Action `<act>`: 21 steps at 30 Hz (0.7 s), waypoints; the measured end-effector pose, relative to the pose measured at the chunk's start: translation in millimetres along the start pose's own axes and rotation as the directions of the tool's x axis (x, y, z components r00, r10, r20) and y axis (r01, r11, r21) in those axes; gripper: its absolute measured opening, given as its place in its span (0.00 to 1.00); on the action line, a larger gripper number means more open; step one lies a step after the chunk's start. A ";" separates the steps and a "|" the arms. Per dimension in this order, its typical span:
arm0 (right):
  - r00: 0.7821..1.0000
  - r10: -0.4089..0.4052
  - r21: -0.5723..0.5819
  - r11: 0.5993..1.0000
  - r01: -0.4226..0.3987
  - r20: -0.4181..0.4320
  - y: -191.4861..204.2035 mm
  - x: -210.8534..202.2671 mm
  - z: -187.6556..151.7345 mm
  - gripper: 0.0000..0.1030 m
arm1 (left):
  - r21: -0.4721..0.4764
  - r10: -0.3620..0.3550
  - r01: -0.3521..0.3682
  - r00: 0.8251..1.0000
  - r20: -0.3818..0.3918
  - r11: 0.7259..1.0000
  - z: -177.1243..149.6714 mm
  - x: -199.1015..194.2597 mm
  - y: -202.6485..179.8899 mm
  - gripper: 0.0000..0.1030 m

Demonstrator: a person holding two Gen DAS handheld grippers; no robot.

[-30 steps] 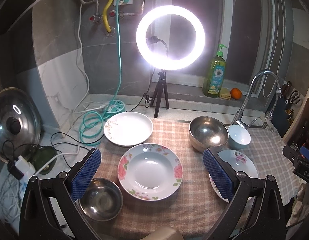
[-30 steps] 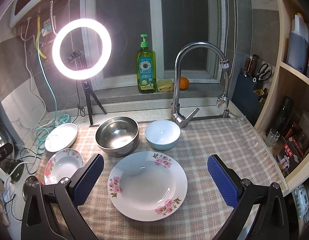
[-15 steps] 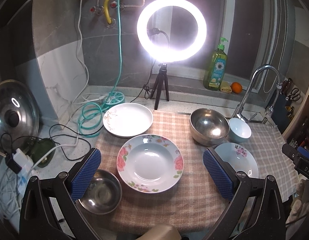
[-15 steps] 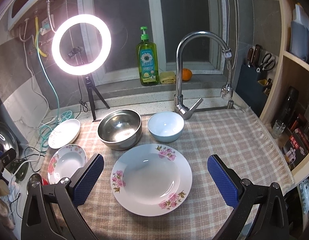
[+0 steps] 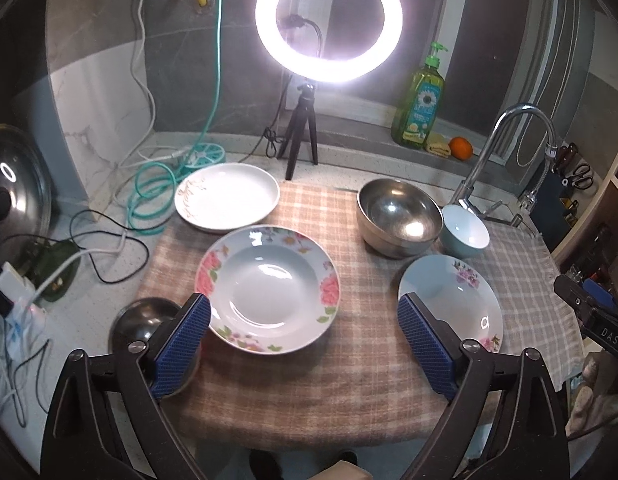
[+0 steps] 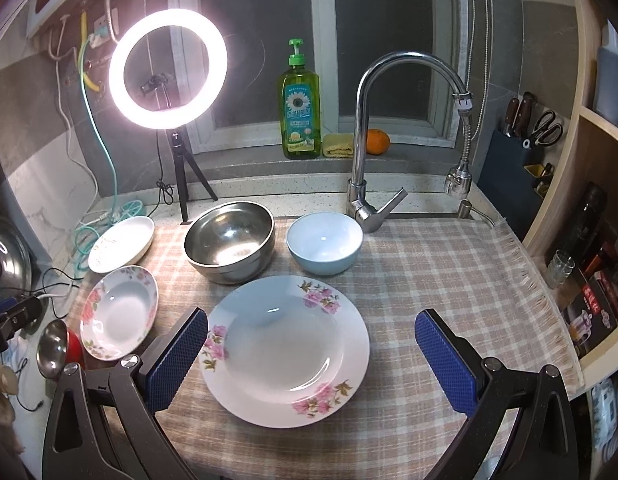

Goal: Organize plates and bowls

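On the checked cloth [image 5: 349, 380] lie a pink-flowered deep plate [image 5: 268, 288], a larger flowered plate [image 6: 287, 350], a white plate [image 5: 227, 196] at the back left, a big steel bowl [image 6: 230, 240] and a light blue bowl [image 6: 324, 248]. A small steel bowl [image 5: 143, 322] sits off the cloth at the left, partly behind my left finger. My left gripper [image 5: 305, 344] is open and empty, above the pink-flowered plate's near side. My right gripper [image 6: 311, 354] is open and empty, straddling the larger flowered plate.
A ring light on a tripod [image 5: 329, 20] stands at the back. A tap [image 6: 365, 128] rises behind the blue bowl. Soap bottle [image 6: 300, 108] and orange [image 6: 377, 141] sit on the sill. Cables and a pot lid [image 5: 13, 196] crowd the left counter; shelves stand right.
Both grippers have risen and pulled back a little, so the dishes sit lower and farther in view. Nothing on the cloth has moved. Both stay open.
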State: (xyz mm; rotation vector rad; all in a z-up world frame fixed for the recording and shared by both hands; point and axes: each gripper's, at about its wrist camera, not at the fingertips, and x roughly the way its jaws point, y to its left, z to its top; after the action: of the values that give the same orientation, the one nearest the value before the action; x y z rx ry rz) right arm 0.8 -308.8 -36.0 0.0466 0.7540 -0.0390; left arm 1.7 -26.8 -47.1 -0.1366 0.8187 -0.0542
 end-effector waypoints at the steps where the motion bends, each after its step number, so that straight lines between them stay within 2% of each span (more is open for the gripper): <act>1: 1.000 0.002 0.000 1.000 -0.002 -0.001 -2.3 1.3 -0.5 1.00 | -0.004 -0.005 0.005 1.000 -0.009 1.000 -1.6 3.0 -2.5 0.90; 8: 0.999 0.031 -0.008 1.000 -0.031 -0.009 -17.8 12.1 -1.8 1.00 | -0.008 -0.030 0.030 0.998 -0.058 1.000 -10.6 18.4 -18.0 0.85; 17: 0.993 0.057 0.008 0.998 -0.056 -0.102 -40.2 38.6 -2.2 0.99 | -0.019 -0.056 0.054 0.994 -0.097 0.998 -15.5 36.7 -35.7 0.76; 21: 0.982 0.120 0.047 0.992 -0.114 -0.146 -55.7 51.4 -3.7 0.91 | -0.022 -0.084 0.082 0.988 -0.126 0.996 -18.4 47.4 -44.1 0.69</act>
State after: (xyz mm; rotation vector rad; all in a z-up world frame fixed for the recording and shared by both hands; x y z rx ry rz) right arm 32.8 -365.2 -75.4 0.1312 0.8980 0.0629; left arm 20.8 -77.1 -87.5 -0.1850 0.9405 -0.1358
